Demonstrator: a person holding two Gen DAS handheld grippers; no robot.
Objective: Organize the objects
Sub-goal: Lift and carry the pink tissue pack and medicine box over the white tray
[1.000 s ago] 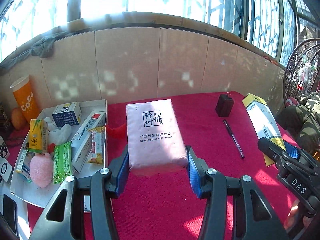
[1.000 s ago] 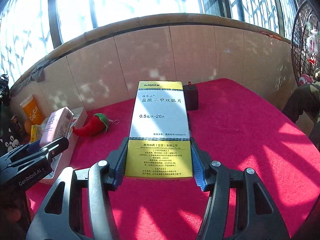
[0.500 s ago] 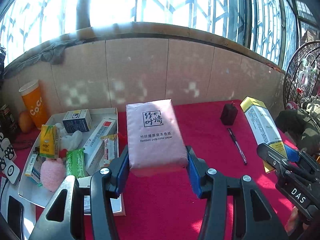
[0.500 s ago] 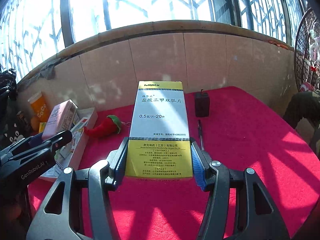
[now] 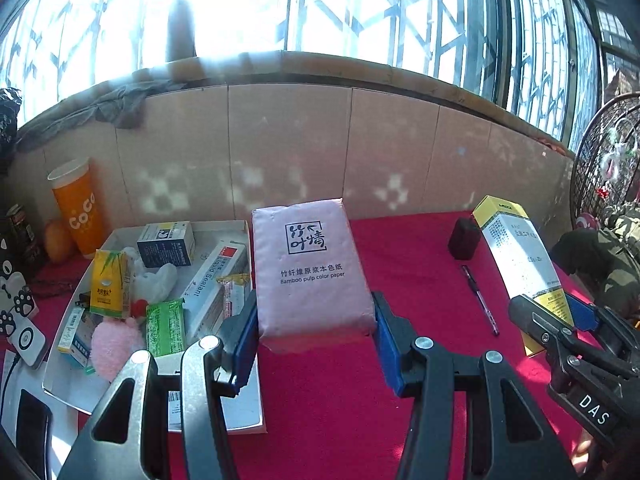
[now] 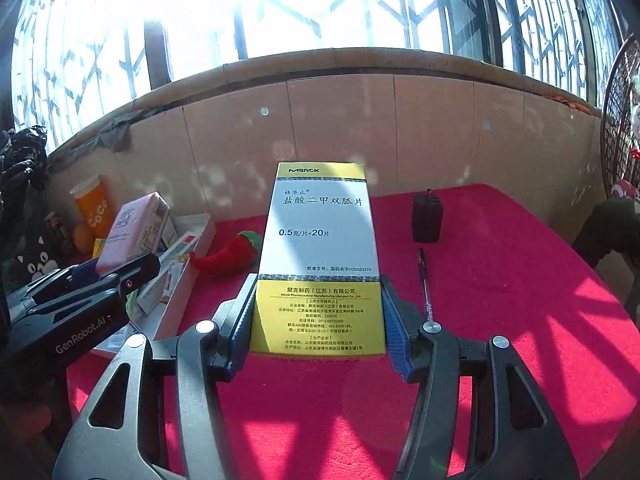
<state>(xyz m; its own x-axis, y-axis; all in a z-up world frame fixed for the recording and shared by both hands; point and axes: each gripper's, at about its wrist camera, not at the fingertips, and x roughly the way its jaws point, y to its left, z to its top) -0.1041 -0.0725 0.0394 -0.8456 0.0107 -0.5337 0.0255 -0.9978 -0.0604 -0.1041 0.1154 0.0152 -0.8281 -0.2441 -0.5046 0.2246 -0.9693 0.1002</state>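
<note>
Left gripper (image 5: 314, 328) clamps pink tissue pack (image 5: 310, 276); right gripper (image 6: 318, 320) clamps medicine box (image 6: 320, 256).

A red-clothed table (image 6: 500, 300) bears a white tray (image 5: 120, 236), black pen (image 5: 479, 299), small black box (image 6: 427, 219) and chilli plush (image 6: 228, 254).

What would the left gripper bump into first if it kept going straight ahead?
Probably the tan tiled wall. The left gripper, carrying the pink tissue pack, points over red cloth with nothing nearer, though depth is unclear.
</note>
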